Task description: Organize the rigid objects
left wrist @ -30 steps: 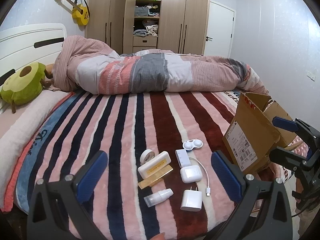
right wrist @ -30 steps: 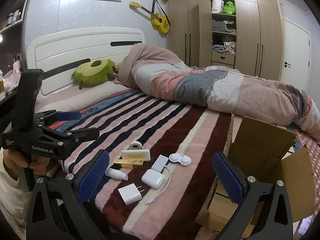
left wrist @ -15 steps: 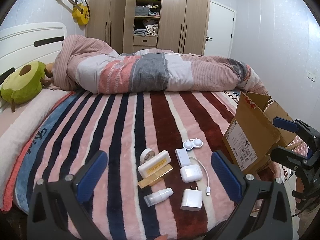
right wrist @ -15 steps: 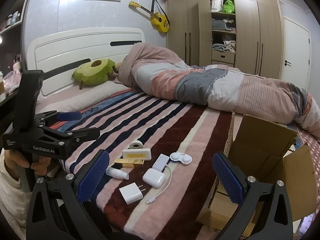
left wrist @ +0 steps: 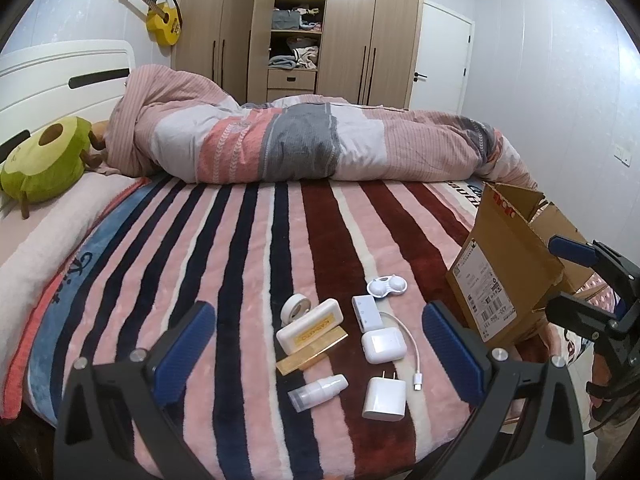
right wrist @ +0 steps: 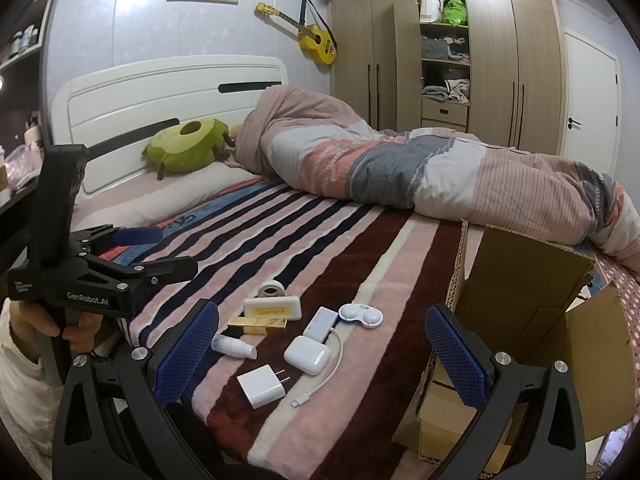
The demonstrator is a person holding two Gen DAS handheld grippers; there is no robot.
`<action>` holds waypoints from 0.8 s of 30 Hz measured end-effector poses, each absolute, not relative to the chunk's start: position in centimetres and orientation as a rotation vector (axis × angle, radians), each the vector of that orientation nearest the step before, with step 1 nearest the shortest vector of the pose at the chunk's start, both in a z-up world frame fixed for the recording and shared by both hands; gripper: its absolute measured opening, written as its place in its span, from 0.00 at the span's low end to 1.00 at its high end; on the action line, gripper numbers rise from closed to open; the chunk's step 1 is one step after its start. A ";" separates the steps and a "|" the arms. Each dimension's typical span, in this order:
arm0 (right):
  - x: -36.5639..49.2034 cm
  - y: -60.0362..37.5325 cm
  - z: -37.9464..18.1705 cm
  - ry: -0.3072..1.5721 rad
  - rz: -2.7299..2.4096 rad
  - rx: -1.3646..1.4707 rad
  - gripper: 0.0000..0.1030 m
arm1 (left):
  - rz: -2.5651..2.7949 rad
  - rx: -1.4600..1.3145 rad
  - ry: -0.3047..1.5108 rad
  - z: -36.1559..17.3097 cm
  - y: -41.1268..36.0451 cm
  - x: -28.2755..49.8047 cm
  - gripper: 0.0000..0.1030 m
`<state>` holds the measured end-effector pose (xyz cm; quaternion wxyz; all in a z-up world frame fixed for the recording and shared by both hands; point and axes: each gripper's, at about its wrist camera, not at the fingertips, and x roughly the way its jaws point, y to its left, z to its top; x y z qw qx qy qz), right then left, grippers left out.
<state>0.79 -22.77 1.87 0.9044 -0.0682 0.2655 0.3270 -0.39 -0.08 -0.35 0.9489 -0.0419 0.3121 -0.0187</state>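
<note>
Several small items lie on the striped blanket near the bed's front edge: a white plug adapter [left wrist: 385, 400] [right wrist: 262, 385], a white earbud case [left wrist: 383, 345] [right wrist: 307, 354], a white cable hub [left wrist: 366, 312], a white lens case [left wrist: 387, 287] [right wrist: 360, 314], a white box with a yellow label [left wrist: 310, 325] [right wrist: 272, 309], a gold bar [left wrist: 312, 351], a small spray bottle [left wrist: 318, 392] [right wrist: 234, 347] and a tape roll [left wrist: 295, 307]. My left gripper [left wrist: 320, 356] is open above them, empty. My right gripper [right wrist: 322, 354] is open, empty. An open cardboard box [left wrist: 508, 268] [right wrist: 532, 320] stands to the right.
A rolled quilt [left wrist: 320, 144] lies across the bed's far half. A green avocado pillow [left wrist: 44, 160] sits by the headboard. A wardrobe [left wrist: 304, 28] and a door [left wrist: 440, 60] are behind. The bed's edge is just below the items.
Both views have shifted only slightly. Both grippers stay open and the items have not moved.
</note>
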 end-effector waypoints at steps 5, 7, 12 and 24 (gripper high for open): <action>0.8 -22.7 1.8 0.549 0.674 -0.142 1.00 | -0.040 -0.088 0.632 -0.3 0.1 -0.4 0.99; 0.7 -22.7 1.9 0.549 0.673 -0.141 1.00 | -0.042 -0.087 0.629 -0.2 0.2 -0.4 1.00; 0.7 -22.7 1.9 0.549 0.675 -0.138 1.00 | -0.051 -0.083 0.622 -0.1 0.1 -0.6 1.00; 0.5 -22.3 2.5 0.533 0.649 -0.177 1.00 | -0.077 -0.094 0.593 0.2 1.5 -1.5 1.00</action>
